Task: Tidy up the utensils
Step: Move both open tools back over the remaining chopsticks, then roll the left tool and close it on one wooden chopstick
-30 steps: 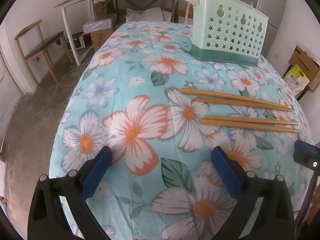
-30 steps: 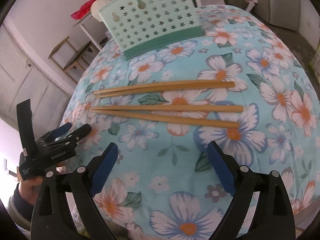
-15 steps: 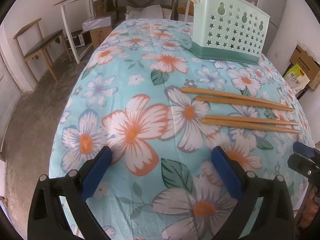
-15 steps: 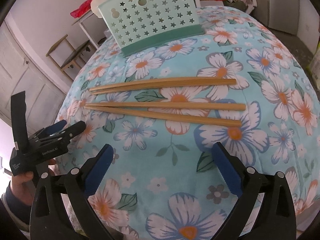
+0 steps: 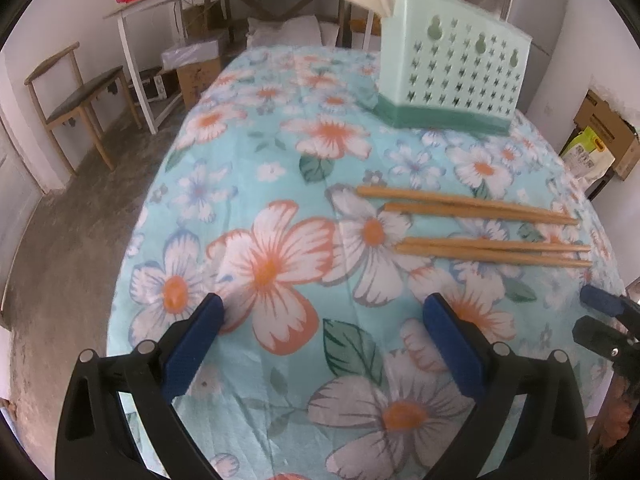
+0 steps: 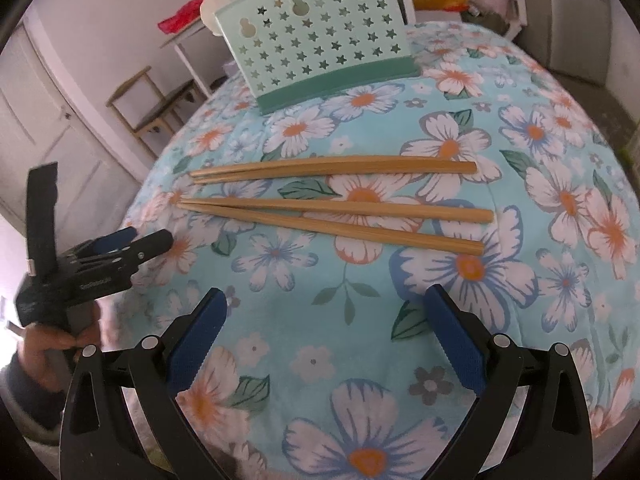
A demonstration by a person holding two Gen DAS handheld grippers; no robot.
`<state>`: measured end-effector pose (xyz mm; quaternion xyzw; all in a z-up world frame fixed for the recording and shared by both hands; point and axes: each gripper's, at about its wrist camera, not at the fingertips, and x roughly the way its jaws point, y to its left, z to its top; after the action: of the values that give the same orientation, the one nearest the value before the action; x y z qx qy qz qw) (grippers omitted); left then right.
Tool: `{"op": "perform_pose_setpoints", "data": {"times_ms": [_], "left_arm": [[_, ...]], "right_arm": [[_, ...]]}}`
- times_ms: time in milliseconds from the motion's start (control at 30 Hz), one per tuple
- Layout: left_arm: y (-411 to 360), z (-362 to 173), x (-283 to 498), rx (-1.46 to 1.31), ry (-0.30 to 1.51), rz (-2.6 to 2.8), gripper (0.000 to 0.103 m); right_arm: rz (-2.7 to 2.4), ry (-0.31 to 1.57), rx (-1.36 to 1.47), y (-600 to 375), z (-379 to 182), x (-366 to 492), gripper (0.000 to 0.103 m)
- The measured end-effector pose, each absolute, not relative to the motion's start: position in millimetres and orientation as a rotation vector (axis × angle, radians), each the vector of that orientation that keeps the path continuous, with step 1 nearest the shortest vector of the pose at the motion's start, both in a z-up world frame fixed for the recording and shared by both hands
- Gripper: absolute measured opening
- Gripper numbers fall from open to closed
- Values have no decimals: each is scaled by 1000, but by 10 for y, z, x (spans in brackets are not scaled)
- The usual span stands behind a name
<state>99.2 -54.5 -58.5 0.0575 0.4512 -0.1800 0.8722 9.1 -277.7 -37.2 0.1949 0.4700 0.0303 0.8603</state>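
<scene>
Left gripper [image 5: 320,320] hovers low over the floral cloth [image 5: 280,184], fingers [image 5: 192,340] spread wide, holding nothing. Right gripper [image 6: 322,320] hovers likewise, its fingers [image 6: 454,336] spread wide and empty. Four wooden chopsticks [image 6: 336,204] lie flat on the cloth in two pairs, ahead of the right gripper. The mint utensil holder [image 6: 320,40] stands upright beyond the chopsticks, apart from them.

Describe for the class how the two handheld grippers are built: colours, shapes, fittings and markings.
Each gripper has two black plastic fingers shaped as open triangular frames, joined by silver pivot pins. The left gripper and right gripper both carry blue pads with fine ridged texture. Seen from the right wrist, the left gripper's black body bears small white lettering, too blurred to read, and the hand holding it wears a dark sleeve.
</scene>
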Motion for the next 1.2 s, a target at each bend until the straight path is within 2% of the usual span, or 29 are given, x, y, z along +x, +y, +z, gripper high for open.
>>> {"op": "perform_pose_setpoints", "data": {"times_ms": [133, 233, 300, 500, 633, 867, 1033, 1100, 1200], "left_arm": [[-633, -386, 855, 151, 830, -447, 95], [-794, -278, 738, 198, 762, -531, 89], [-893, -253, 710, 224, 743, -582, 82], [-1451, -289, 525, 438, 672, -755, 58], [-1770, -406, 370, 642, 602, -828, 51], [-2099, -615, 205, 875, 517, -903, 28], [-2233, -669, 193, 961, 475, -925, 24], [-2267, -685, 169, 1002, 447, -922, 16], [-2293, -694, 78, 1074, 407, -916, 13]], "right_arm": [[78, 942, 487, -2972, -260, 16, 92], [40, 891, 489, -3133, -137, -43, 84], [11, 863, 513, -3275, -85, -83, 77], [-75, 852, 579, -3589, -135, -133, 66], [-87, 851, 634, -3699, -184, -150, 65], [-90, 853, 653, -3748, -208, -154, 63], [-92, 848, 662, -3764, -216, -160, 63], [-96, 846, 664, -3773, -213, -171, 62], [-101, 837, 666, -3782, -193, -194, 62]]}}
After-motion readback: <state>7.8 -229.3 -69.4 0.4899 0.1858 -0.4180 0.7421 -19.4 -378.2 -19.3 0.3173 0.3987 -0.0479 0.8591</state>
